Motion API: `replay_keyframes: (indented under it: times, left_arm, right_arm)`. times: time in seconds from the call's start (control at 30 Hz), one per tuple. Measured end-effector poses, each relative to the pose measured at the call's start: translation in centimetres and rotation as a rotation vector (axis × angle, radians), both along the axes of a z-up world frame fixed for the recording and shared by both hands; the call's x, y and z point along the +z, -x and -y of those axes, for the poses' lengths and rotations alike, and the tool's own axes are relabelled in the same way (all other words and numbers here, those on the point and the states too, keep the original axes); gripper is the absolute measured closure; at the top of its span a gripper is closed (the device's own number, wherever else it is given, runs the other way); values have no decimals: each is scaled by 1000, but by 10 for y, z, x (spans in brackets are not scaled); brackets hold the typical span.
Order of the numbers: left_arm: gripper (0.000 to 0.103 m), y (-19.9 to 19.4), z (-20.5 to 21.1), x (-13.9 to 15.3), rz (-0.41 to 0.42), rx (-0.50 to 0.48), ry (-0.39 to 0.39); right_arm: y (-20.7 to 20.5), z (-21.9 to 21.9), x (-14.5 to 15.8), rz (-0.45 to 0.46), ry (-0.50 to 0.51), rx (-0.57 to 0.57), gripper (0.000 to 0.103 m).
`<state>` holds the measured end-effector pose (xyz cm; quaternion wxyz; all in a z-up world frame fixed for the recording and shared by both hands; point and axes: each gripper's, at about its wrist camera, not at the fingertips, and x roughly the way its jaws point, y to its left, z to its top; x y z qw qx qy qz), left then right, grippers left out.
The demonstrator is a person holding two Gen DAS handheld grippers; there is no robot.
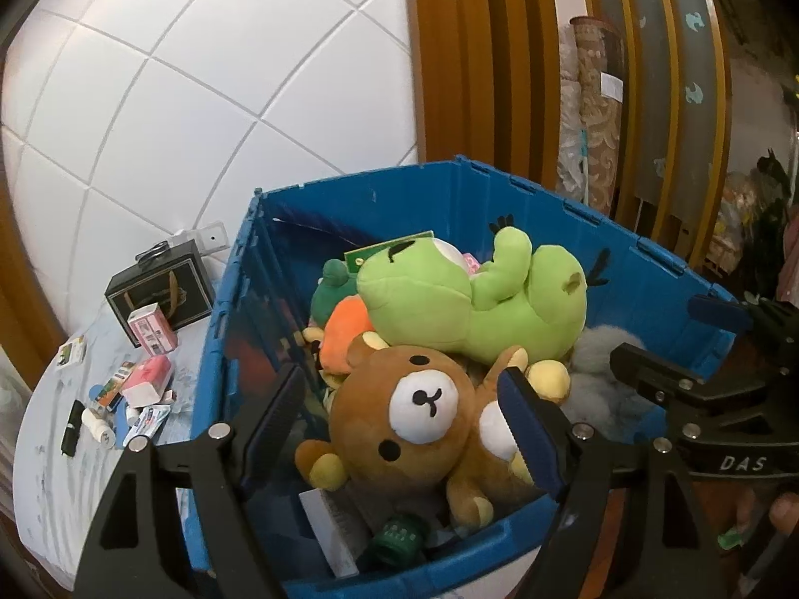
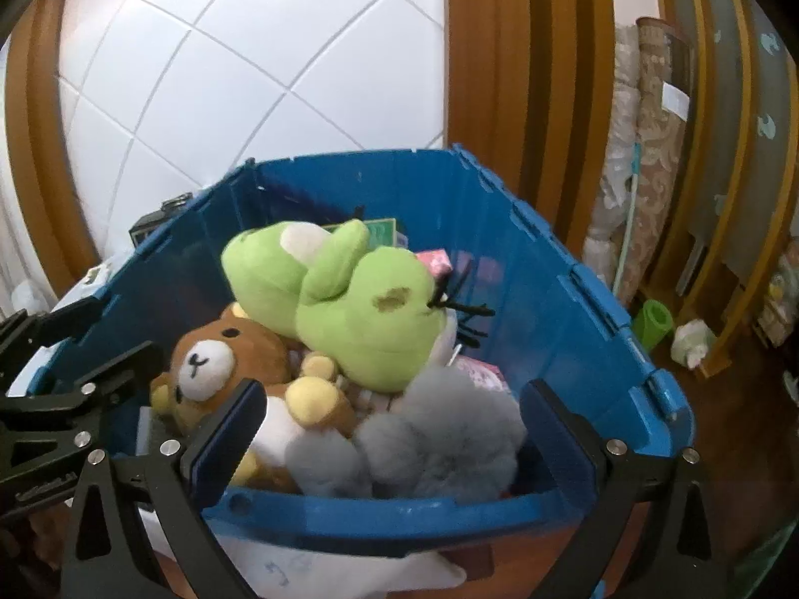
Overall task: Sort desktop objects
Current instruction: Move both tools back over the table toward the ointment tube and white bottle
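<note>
A blue plastic crate (image 1: 499, 194) holds soft toys: a brown bear (image 1: 414, 429), a green frog (image 1: 479, 299) lying on top, an orange toy (image 1: 344, 334) and a grey fluffy toy (image 1: 604, 364). My left gripper (image 1: 399, 429) is open, its pads either side of the bear, above the crate's near rim. In the right wrist view my right gripper (image 2: 389, 439) is open over the crate (image 2: 499, 229), with the grey fluffy toy (image 2: 439, 429) between its pads, the bear (image 2: 224, 364) to the left and the frog (image 2: 344, 299) behind.
Left of the crate, a white table (image 1: 60, 474) carries small boxes, a pink packet (image 1: 147, 374), a tube, a white bottle (image 1: 97, 424) and a black box (image 1: 160, 294). Tiled wall behind; wooden frames and rolled fabric at right. A green cup (image 2: 654, 322) lies on the floor.
</note>
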<state>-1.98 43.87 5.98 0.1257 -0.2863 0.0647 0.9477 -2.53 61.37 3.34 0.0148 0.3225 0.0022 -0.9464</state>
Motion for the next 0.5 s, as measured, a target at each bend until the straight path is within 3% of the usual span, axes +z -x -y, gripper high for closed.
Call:
replay_keyframes:
  times: [0.27,0.5]
  left_arm:
    - [24,-19,29,16,-55,32,-46]
    - [24,-26,82,25,-98,100,-83]
  right_arm:
    - [-14,17,18,-59,7,40,0]
    - [-18,58,32,-93,5,89,0]
